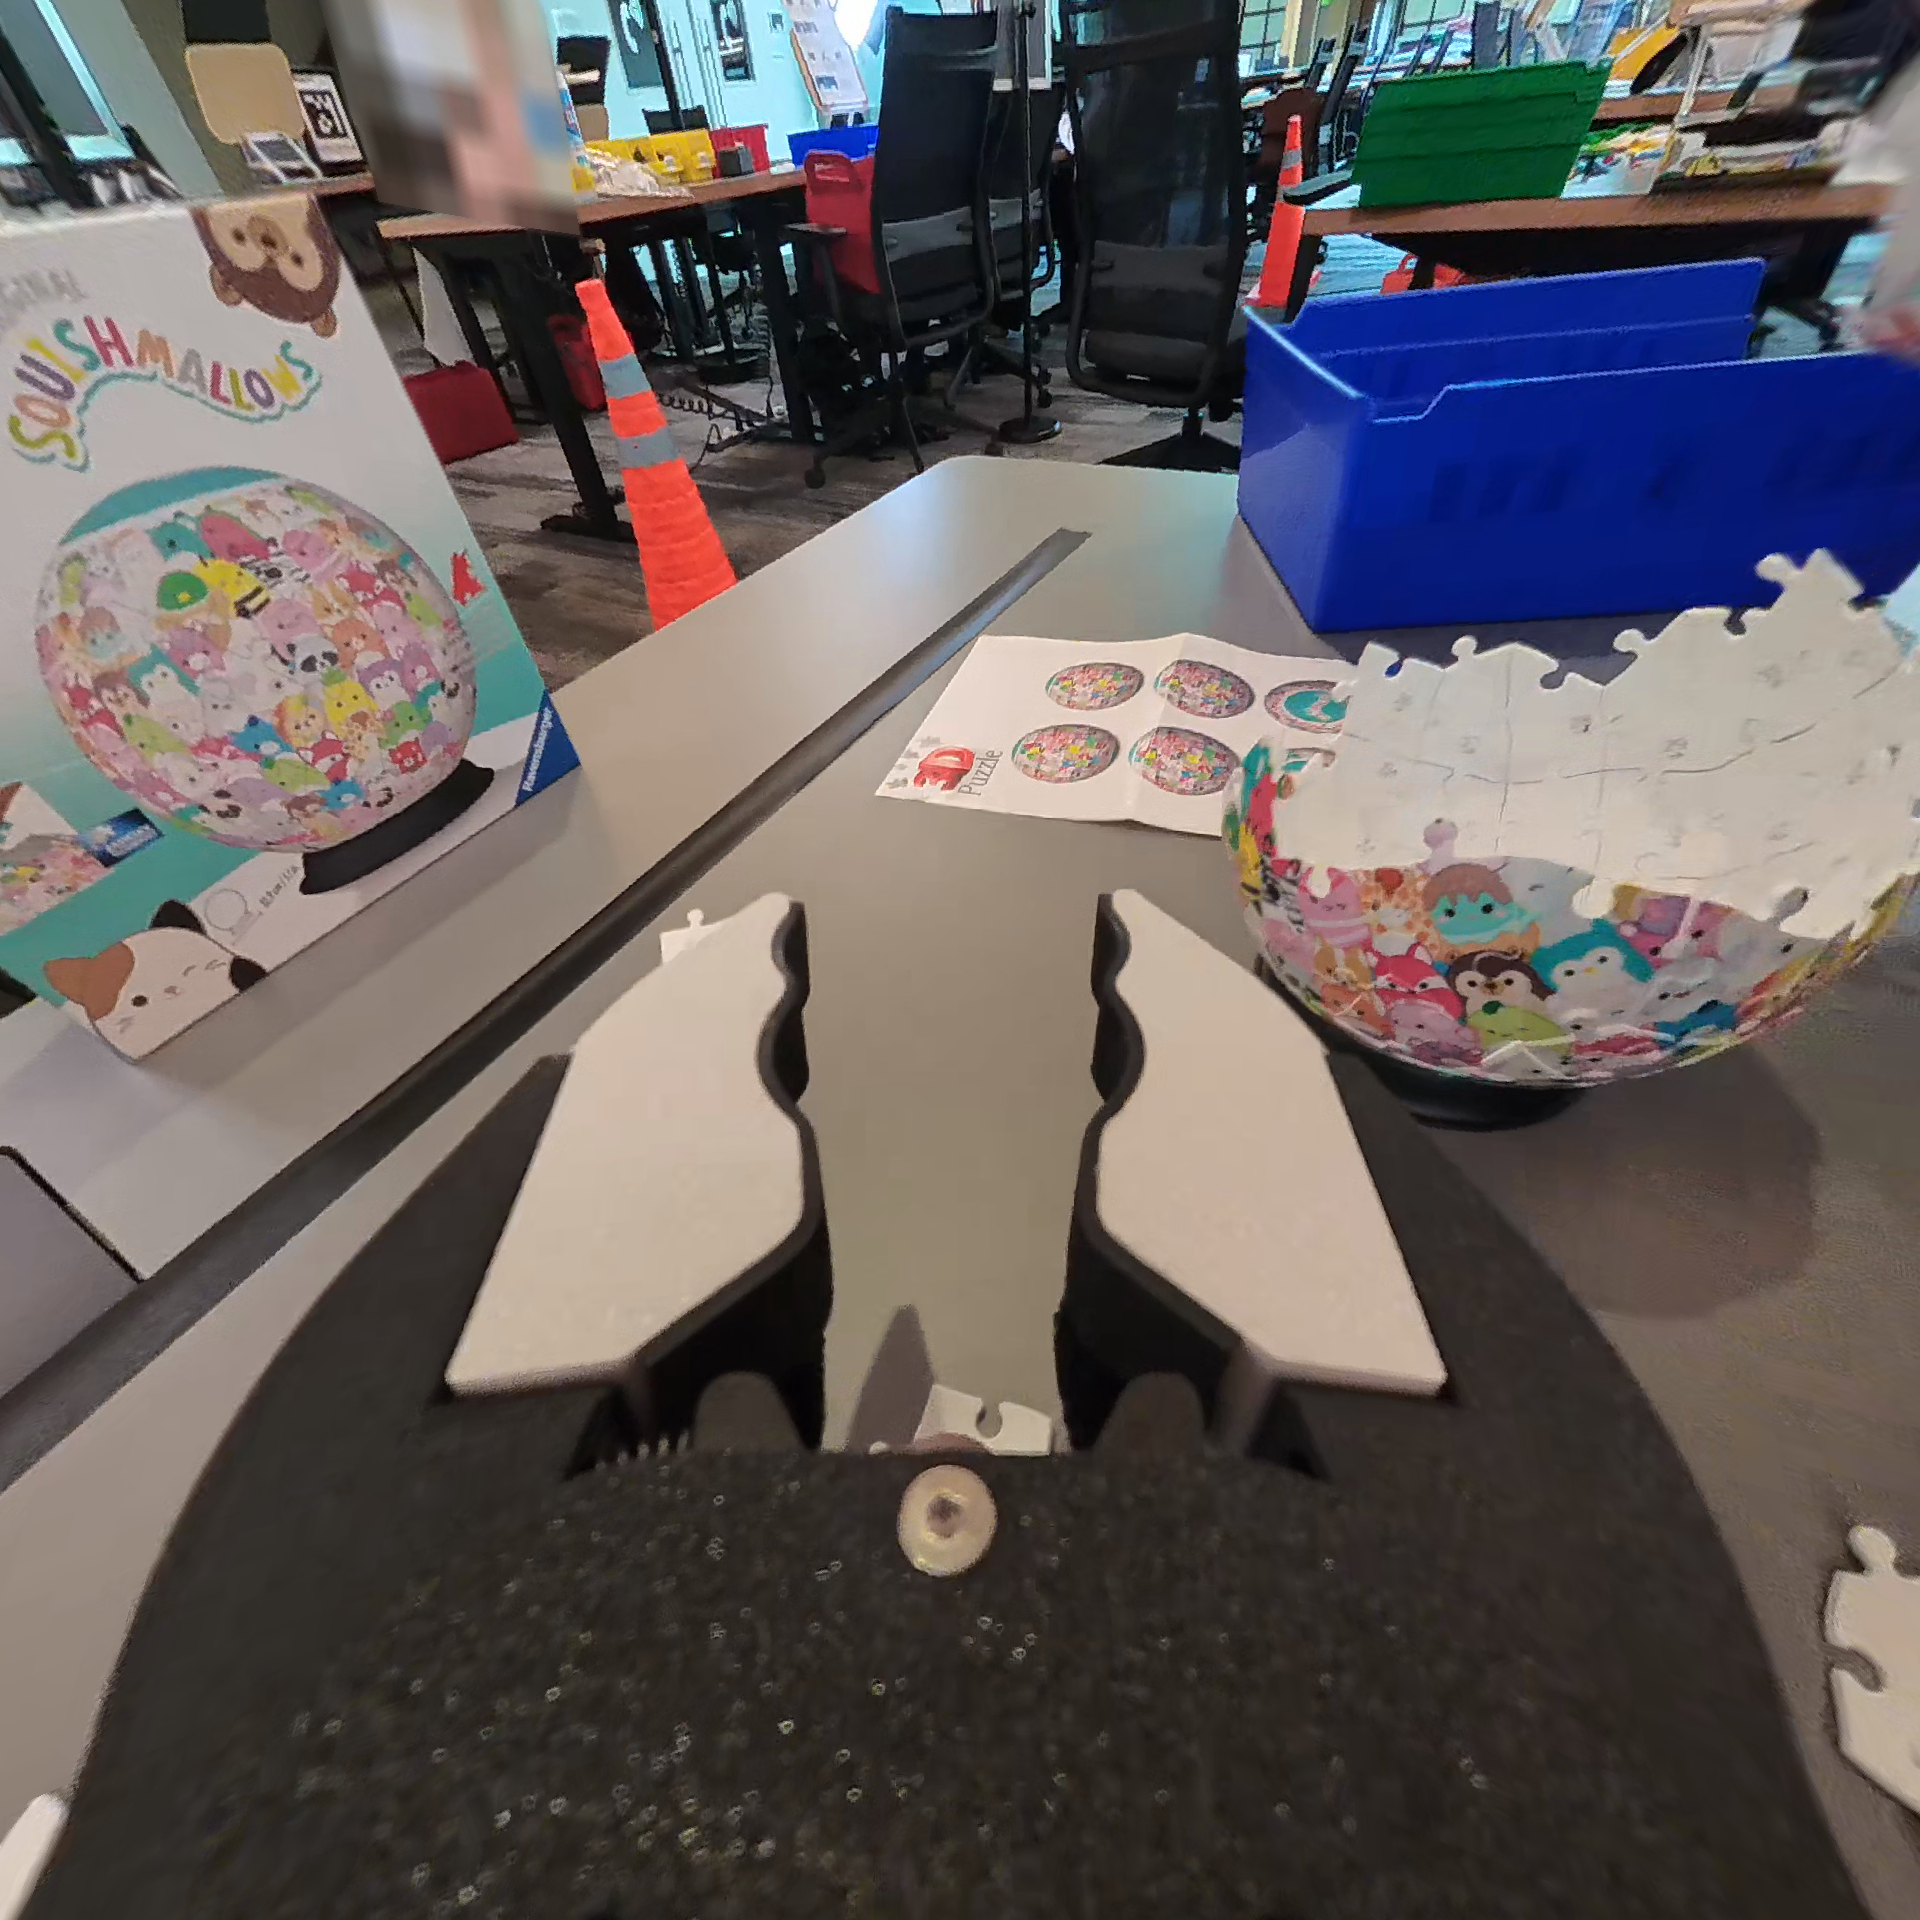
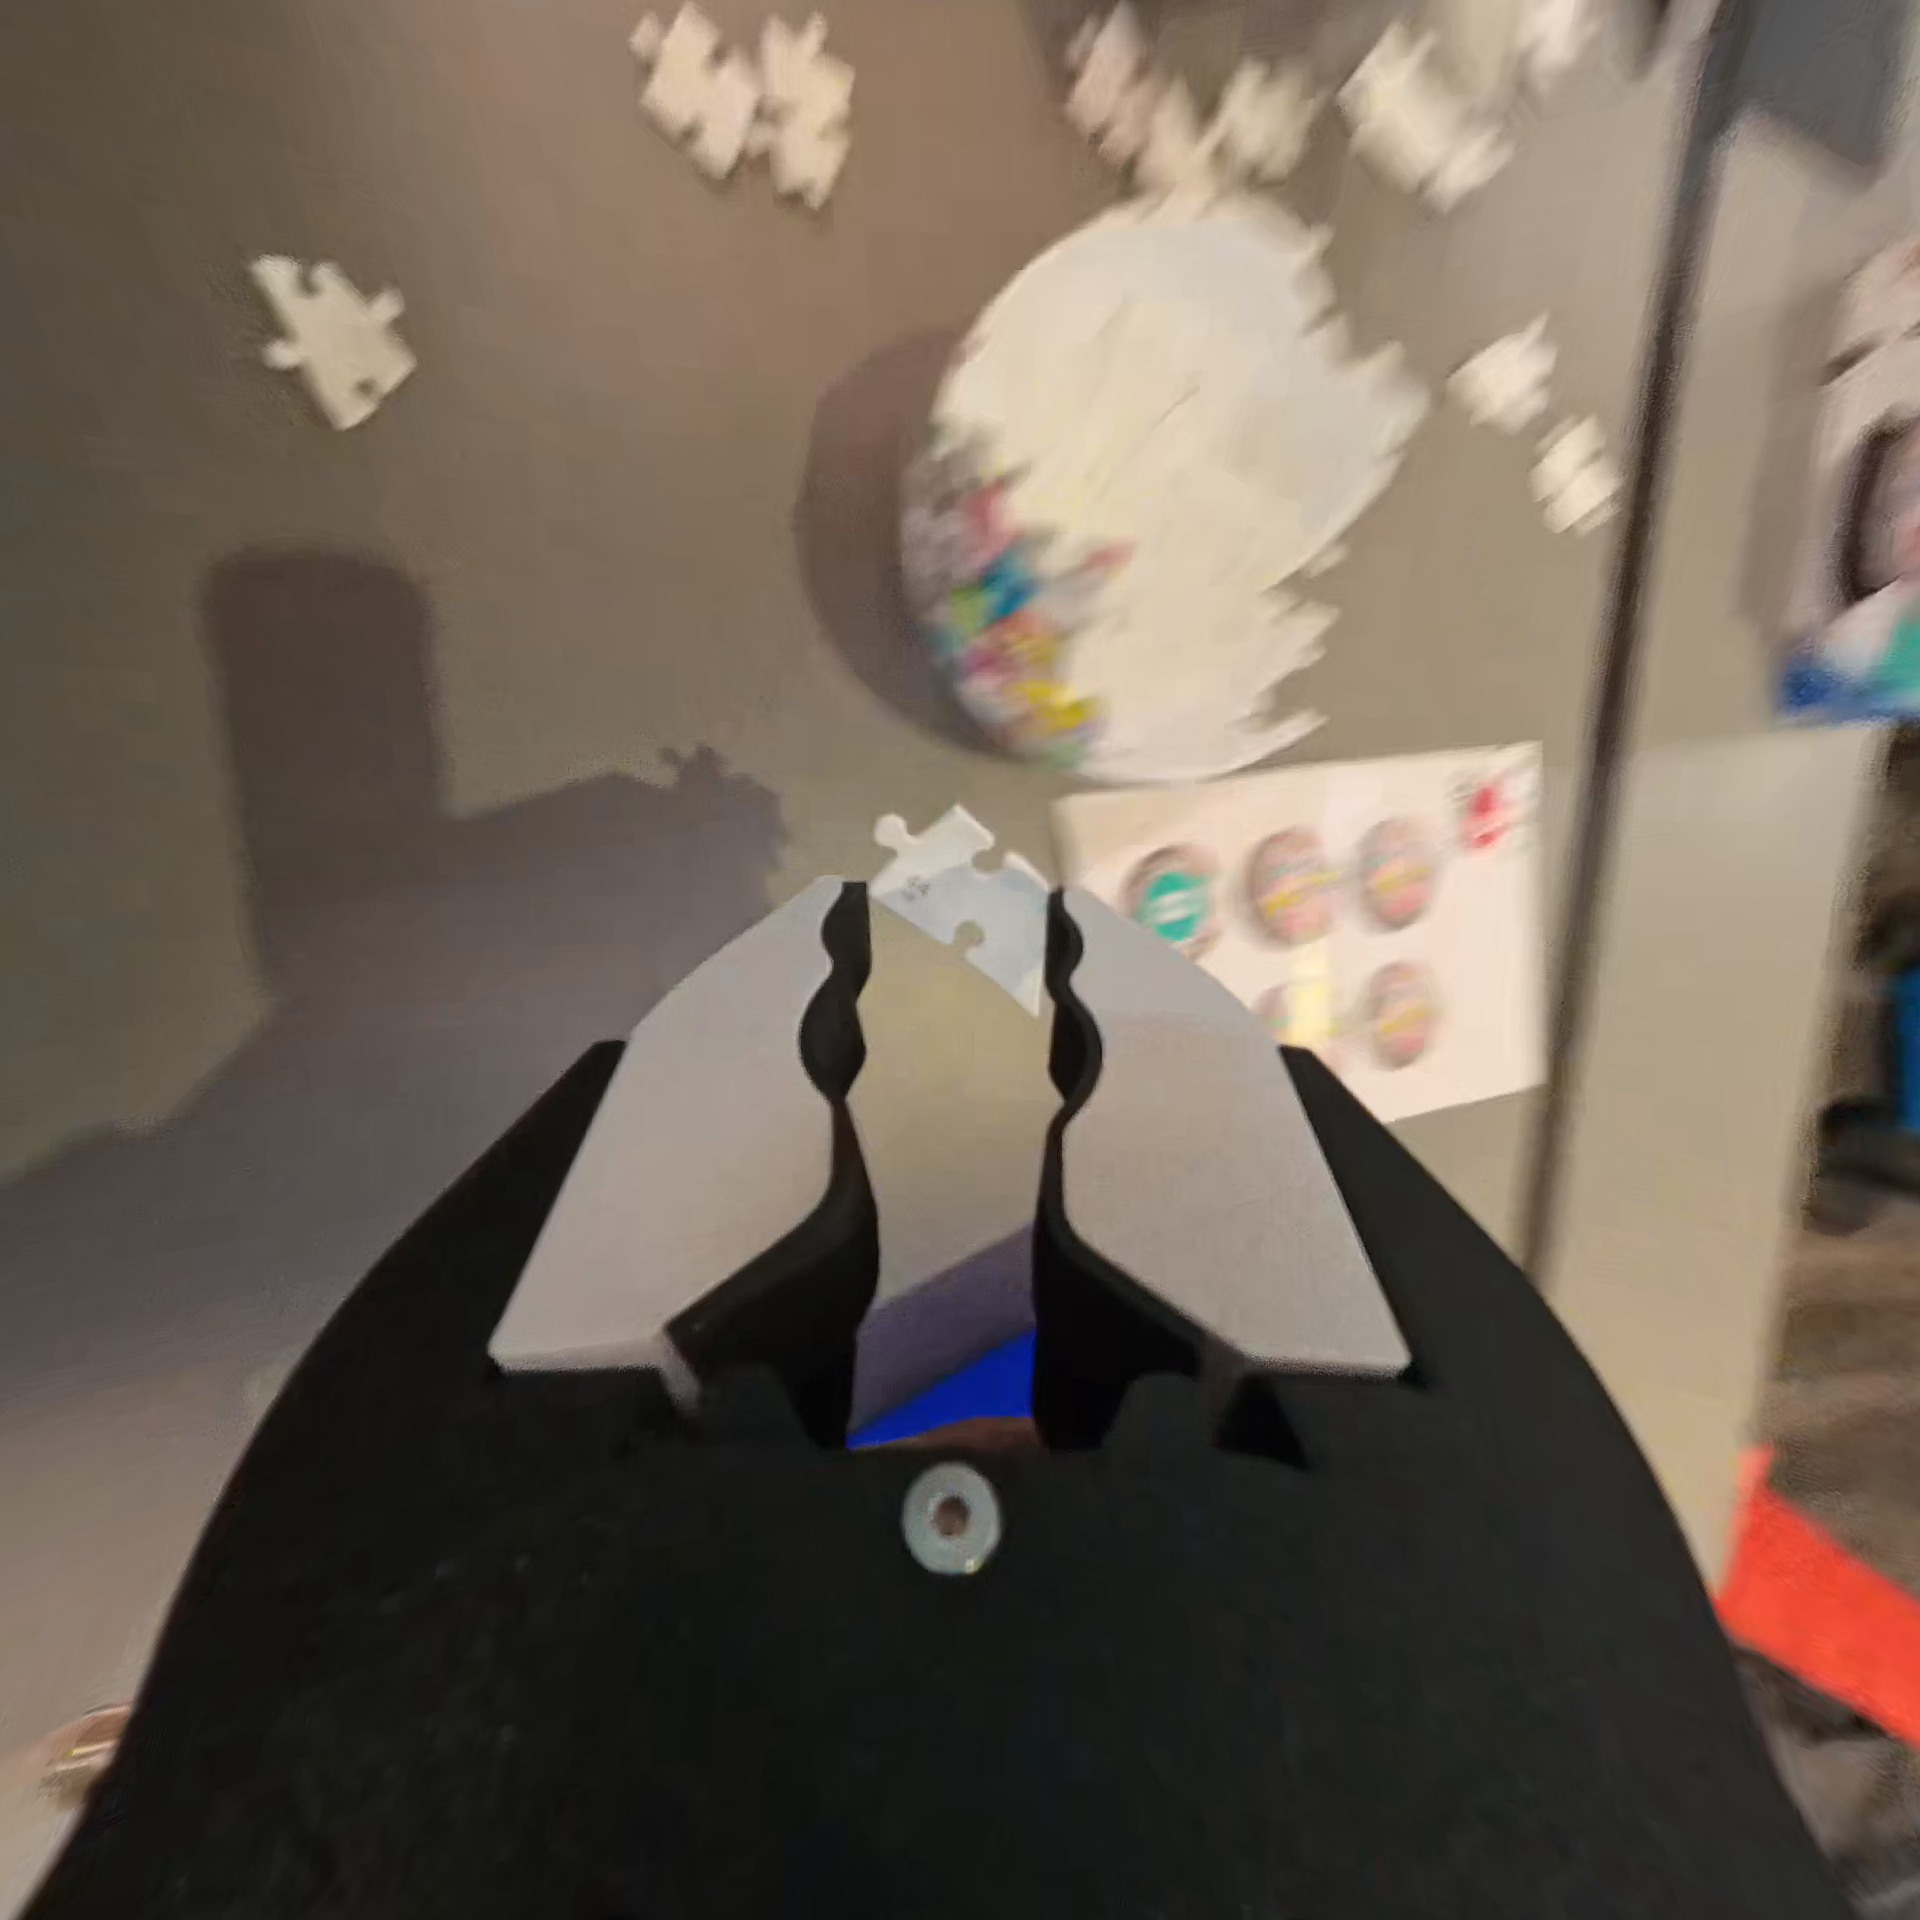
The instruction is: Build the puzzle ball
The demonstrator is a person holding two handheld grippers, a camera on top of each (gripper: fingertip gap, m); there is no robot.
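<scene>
The half-built puzzle ball (image 1: 1558, 914) sits on a black stand at the right, its top open, with white piece backs showing inside and colourful pictures outside. My left gripper (image 1: 948, 914) is open and empty, low over the grey table to the left of the ball. My right gripper (image 2: 954, 904) is high above the table, looking down, and holds a white puzzle piece (image 2: 935, 868) between its fingertips. The ball (image 2: 1143, 499) appears blurred below it. Loose pieces (image 2: 332, 338) lie white side up on the table.
The puzzle box (image 1: 239, 623) stands at the left. A folded instruction sheet (image 1: 1091, 727) lies behind the ball, with a blue bin (image 1: 1558, 468) beyond it. A dark groove (image 1: 727, 831) crosses the table. A loose piece (image 1: 1870, 1662) lies at the right edge. The dark groove (image 1: 727, 831) is closer to my left gripper, around 20 cm from its tips; the right tips are 35 cm off. My right wrist view (image 2: 1625, 642) looks at it from another angle.
</scene>
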